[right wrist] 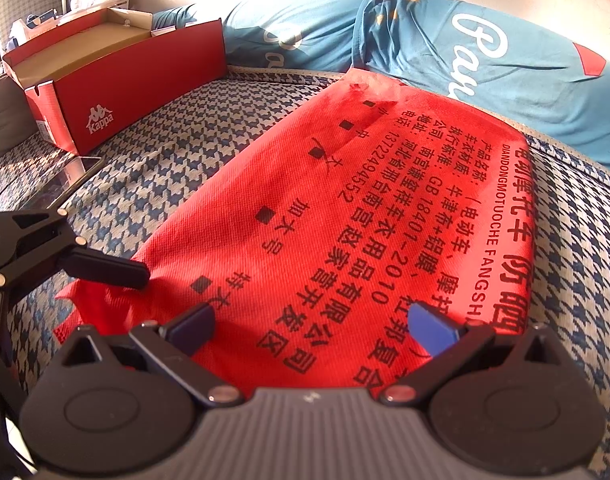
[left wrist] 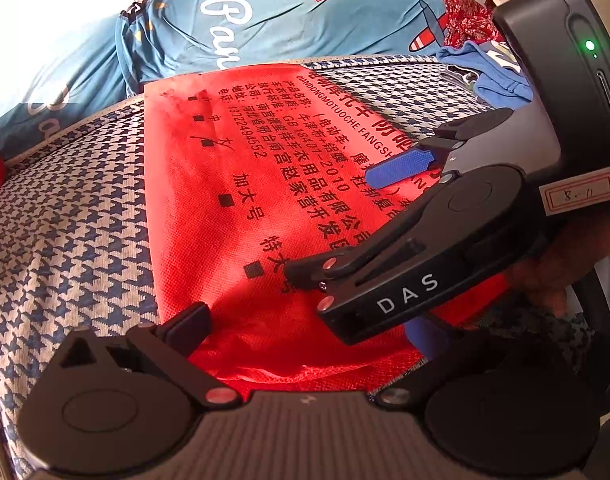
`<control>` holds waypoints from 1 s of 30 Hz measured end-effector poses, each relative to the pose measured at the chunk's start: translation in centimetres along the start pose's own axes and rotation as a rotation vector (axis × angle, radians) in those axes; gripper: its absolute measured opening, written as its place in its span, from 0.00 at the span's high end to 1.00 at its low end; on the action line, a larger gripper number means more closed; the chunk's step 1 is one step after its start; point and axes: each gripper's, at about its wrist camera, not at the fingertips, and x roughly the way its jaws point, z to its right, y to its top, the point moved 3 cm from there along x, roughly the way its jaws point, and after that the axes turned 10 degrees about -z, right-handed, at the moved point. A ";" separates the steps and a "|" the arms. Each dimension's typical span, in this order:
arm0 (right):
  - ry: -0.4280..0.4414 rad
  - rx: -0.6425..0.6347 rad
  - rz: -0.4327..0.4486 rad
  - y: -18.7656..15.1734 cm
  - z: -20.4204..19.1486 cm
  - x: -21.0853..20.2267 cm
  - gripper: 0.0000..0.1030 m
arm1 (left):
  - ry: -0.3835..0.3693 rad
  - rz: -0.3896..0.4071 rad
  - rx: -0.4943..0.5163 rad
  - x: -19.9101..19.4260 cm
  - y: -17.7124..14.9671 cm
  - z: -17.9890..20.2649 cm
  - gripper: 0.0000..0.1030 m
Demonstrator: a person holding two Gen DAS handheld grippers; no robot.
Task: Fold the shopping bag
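We read this as early in the fold: the bag [right wrist: 345, 216] lies spread flat on the cover [right wrist: 165, 168], printed side up, straight ahead of both tongs, its near edge right under their tips. Right tongs [right wrist: 313, 326] stand wide apart, pads hovering low over the bag's near end, nothing between them. Left tongs [left wrist: 305, 328] also look apart, near pad over the bag's near corner; the far finger is mostly hidden behind the right tongs, which cross in front in the left view, so we can't fully confirm. In the right view a left-tong finger [right wrist: 105, 270] sits at the crumpled near-left corner, touching or just above it, can't tell which. Next move, we judge: each tong closes on a near corner or edge, lifts, and carries it away toward the far edge to halve the bag, keeping both sides level so the edges line up. Bag is red nonwoven fabric, dimpled grid texture, thin and floppy, black print, rectangular with a stitched band along the right side; near end is puckered, so it'll likely need smoothing. Cover is blue-white houndstooth weave, soft, some grip. Beyond the bag: a teal bolster [right wrist: 485, 60]; far left of the tongs, an open red shoebox [right wrist: 117, 80], rigid card.
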 end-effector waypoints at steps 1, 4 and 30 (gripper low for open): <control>0.000 0.001 0.000 0.0 0.0 0.0 0.00 | 0.001 -0.001 0.000 -0.1 0.0 0.1 0.00; 0.000 0.002 0.001 0.0 0.0 0.0 0.00 | -0.002 0.001 0.004 -0.1 -0.1 -0.2 0.00; 0.001 0.008 0.006 0.0 0.0 0.0 0.00 | -0.006 0.001 0.010 -0.4 -0.1 -0.2 0.00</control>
